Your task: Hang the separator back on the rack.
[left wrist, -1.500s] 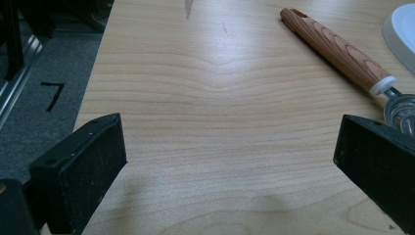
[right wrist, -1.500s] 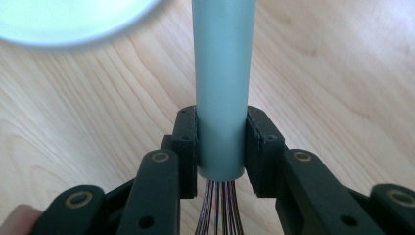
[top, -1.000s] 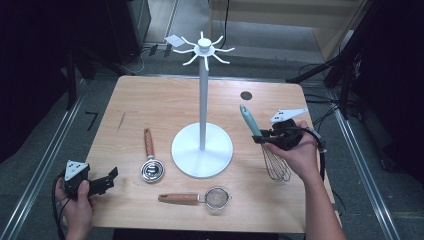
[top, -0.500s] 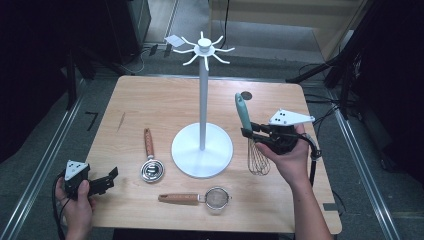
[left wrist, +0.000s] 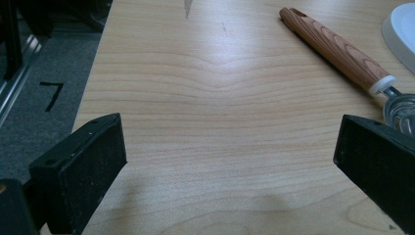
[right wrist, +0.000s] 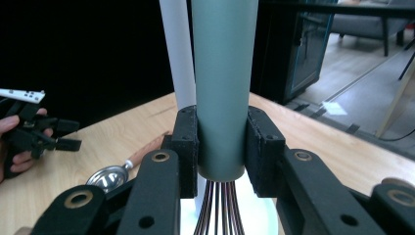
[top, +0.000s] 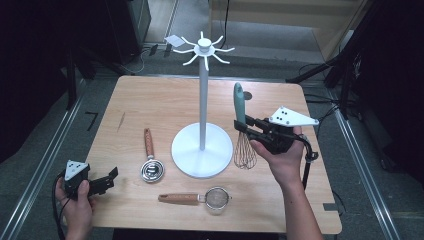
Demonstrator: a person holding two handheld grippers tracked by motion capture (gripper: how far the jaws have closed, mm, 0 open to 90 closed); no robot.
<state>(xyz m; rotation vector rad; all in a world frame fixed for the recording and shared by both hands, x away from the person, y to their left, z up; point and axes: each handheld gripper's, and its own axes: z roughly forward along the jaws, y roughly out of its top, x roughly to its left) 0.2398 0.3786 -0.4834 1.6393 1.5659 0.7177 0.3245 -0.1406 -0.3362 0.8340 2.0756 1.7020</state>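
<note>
one whisk (top: 243, 135) hangs upright in the right hand-held gripper (top: 250, 129), its green handle up and its wire loops down, clear of the bench (top: 150, 107) and just right of the stand's (top: 202, 90) round white base. in the right gripper view the two black pads (right wrist: 186, 142) press on either side of the lower end of the green handle (right wrist: 223, 73), with the wires fanning out below them, so this hand-held gripper is pinching the whisk. the stand's white pole rises just behind the handle there.

there is one stand, a tall white pole on a disc base near the middle of the bench, with a ring of hooks at its top; none of the hooks carries anything.

three utensils in all: the whisk in the air, and two lying flat on the bench. one is a scoop (top: 151, 160) with a wooden handle, left of the base. the other is a small strainer (top: 200, 198) with a wooden handle, in front of the base.

the left hand-held gripper (top: 102, 182) sits at the near left corner of the bench, well apart from everything else. its two jaws stand spread wide in the left gripper view, with bare wood between them and the scoop's handle (left wrist: 337, 51) off to the right.
</note>
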